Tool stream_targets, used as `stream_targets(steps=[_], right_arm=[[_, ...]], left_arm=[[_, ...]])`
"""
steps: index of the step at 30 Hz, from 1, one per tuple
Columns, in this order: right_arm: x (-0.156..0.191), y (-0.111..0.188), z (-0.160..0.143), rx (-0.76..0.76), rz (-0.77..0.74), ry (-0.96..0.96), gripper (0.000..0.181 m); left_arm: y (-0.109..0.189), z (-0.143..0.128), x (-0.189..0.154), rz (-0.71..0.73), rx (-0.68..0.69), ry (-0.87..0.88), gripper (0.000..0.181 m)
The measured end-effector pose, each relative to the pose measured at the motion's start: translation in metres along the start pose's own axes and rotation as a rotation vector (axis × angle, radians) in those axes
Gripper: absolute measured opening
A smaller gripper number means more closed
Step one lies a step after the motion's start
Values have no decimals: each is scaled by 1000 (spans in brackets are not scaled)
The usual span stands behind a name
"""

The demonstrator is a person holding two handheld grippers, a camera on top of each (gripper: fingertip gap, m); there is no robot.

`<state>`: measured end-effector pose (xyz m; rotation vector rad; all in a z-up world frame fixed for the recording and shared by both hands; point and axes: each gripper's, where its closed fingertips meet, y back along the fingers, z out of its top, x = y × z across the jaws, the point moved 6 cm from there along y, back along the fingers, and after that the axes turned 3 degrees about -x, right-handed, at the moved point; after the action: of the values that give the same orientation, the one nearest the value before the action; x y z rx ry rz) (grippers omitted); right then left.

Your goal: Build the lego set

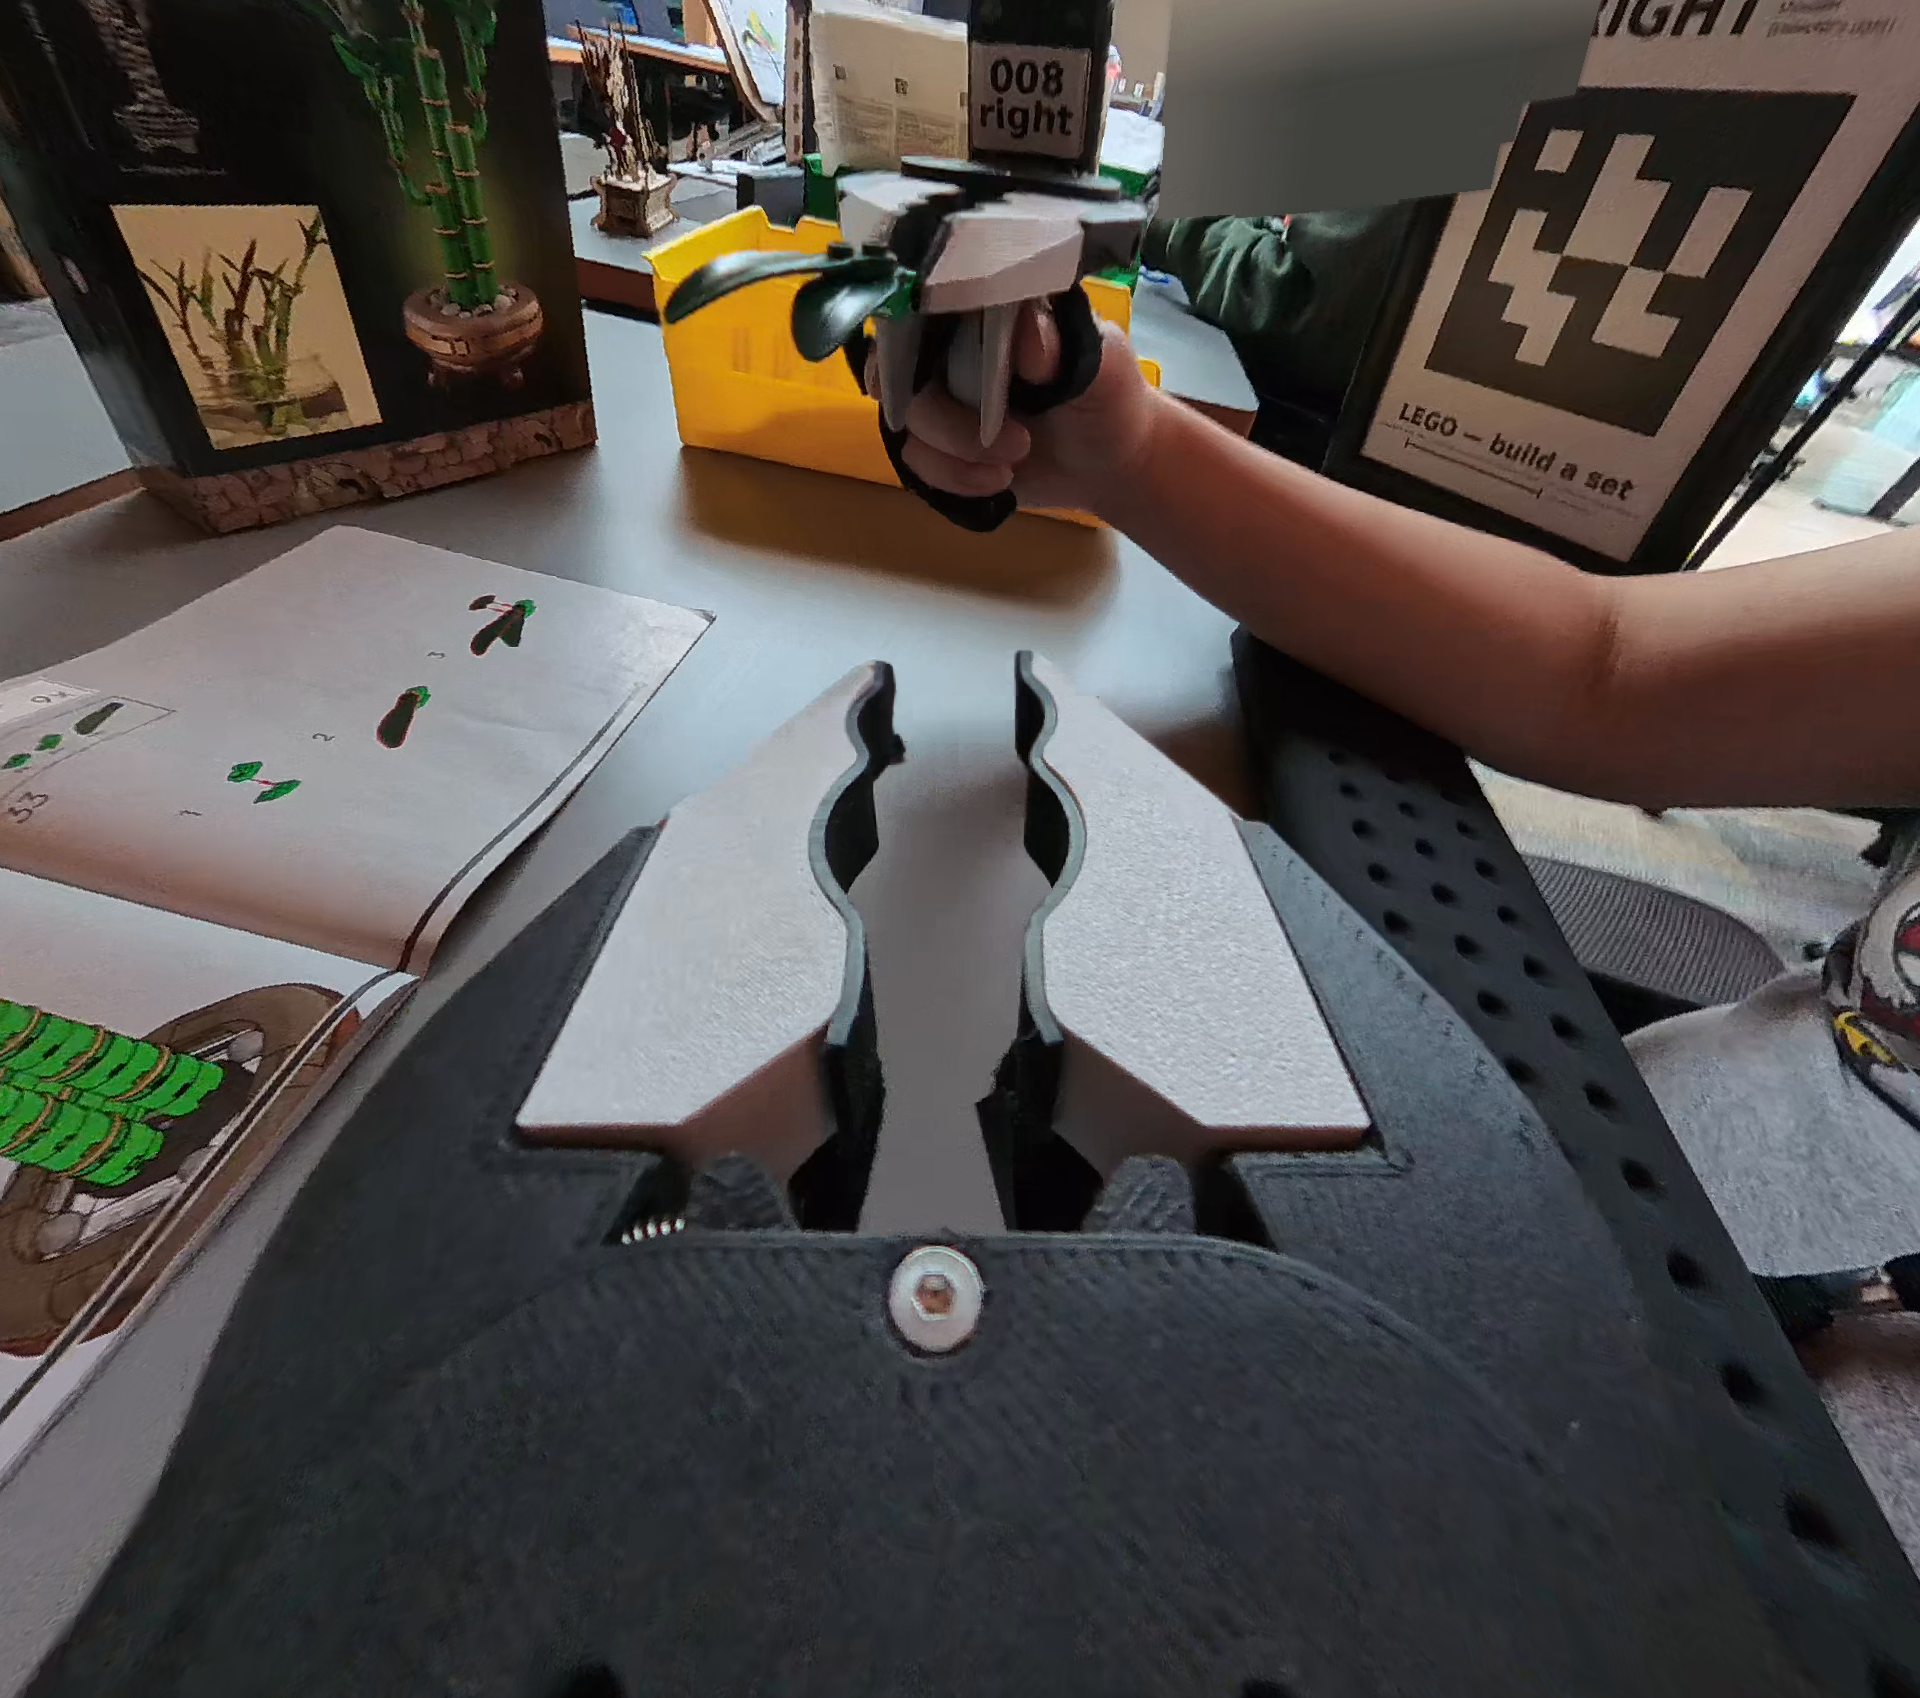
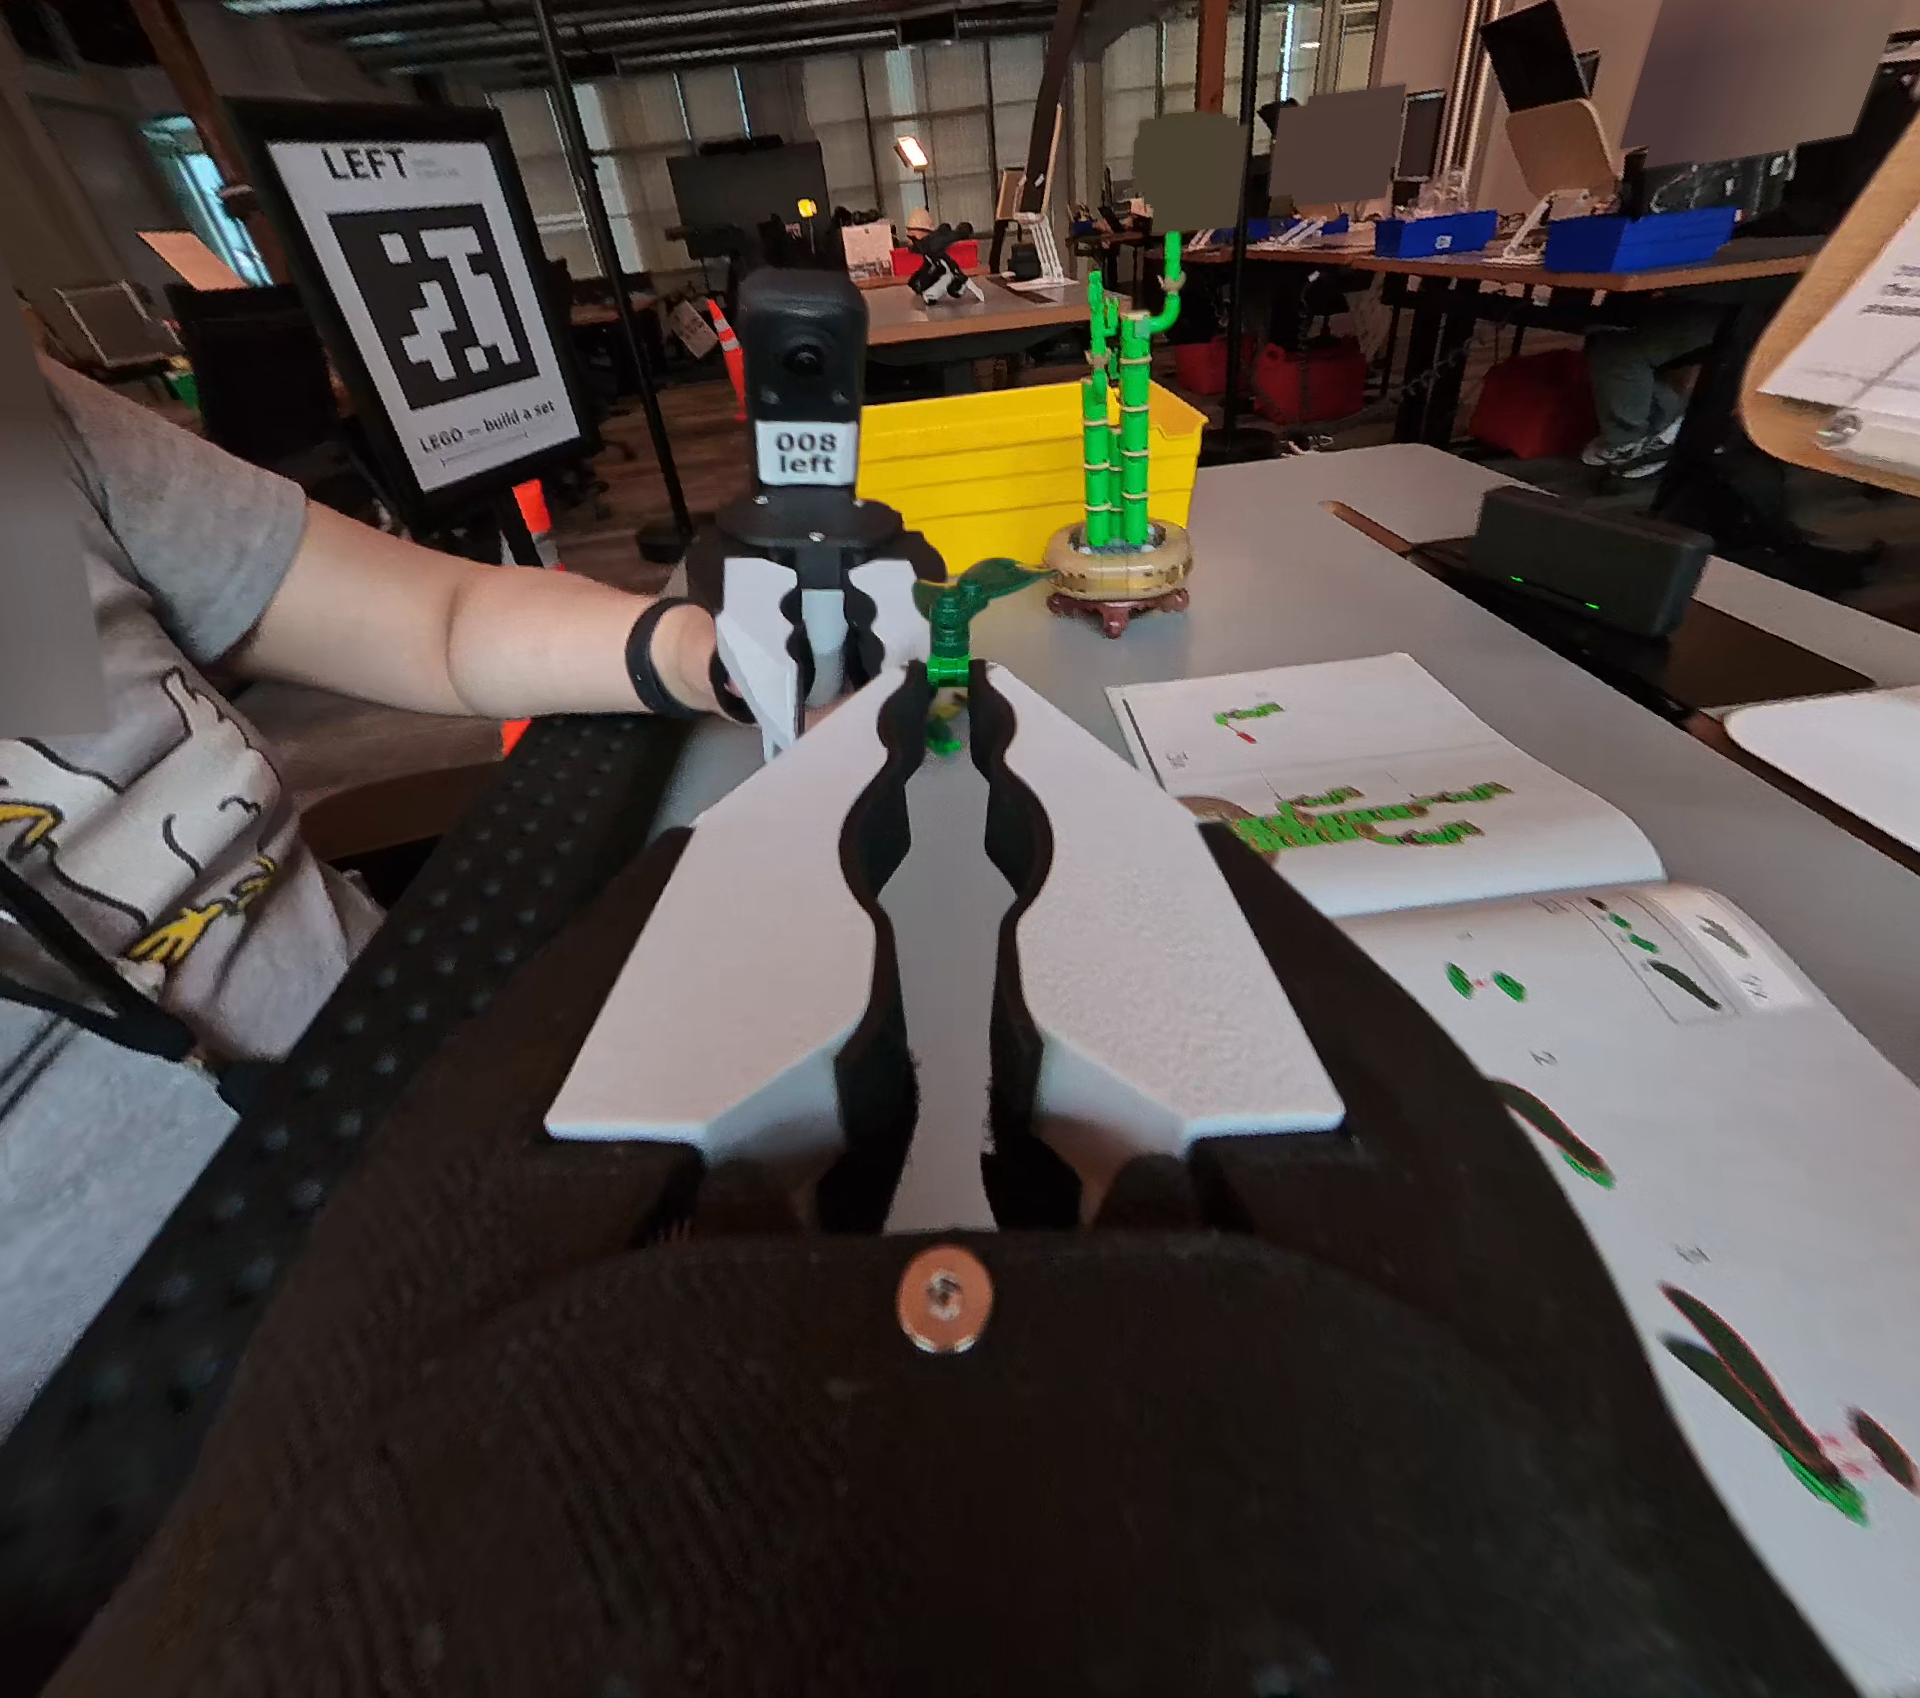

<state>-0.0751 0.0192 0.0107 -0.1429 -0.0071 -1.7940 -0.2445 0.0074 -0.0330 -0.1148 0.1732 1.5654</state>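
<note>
Glossy green leaf piece (image 2: pixel 951 630) | pinched in right tool (image 2: pixel 948 682) | left tool (image 1: pixel 951 692) parted

Leaf assembly (image 2: pixel 961 609): dark-green leaves on a bright-green stem, pinched at right gripper's (image 2: pixel 948 692) fingertips.
Bamboo model (image 2: pixel 1120 495): upright in tan pot, near table's (image 2: pixel 1299 599) far edge.

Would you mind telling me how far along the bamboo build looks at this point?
Done: the pot and several green stalks of the bamboo model stand on the table. In hand: the right claw is shut on a small leaf assembly, matching the leaf steps in the open instruction booklet. The left claw is open and empty. Left: the standing stalks carry no leaves, so the foliage remains.
</note>
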Motion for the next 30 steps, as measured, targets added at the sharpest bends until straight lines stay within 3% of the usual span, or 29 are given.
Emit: stream_targets(steps=[7,10,17,28,30], right_arm=[[22,-53,-5,-39,145,-130,6],[26,-66,-6,-65,155,-155,6],[28,-73,0,-117,122,-166,5],[27,-77,-7,-64,121,-176,6],[25,-70,-6,-2,109,-135,15]], left_arm=[[16,27,6,-10,-295,238,25],[25,35,6,-34,-373,254,25],[27,40,2,-44,-381,193,19],[28,40,-1,-37,-352,122,5],[28,41,-2,-46,-343,125,5]])
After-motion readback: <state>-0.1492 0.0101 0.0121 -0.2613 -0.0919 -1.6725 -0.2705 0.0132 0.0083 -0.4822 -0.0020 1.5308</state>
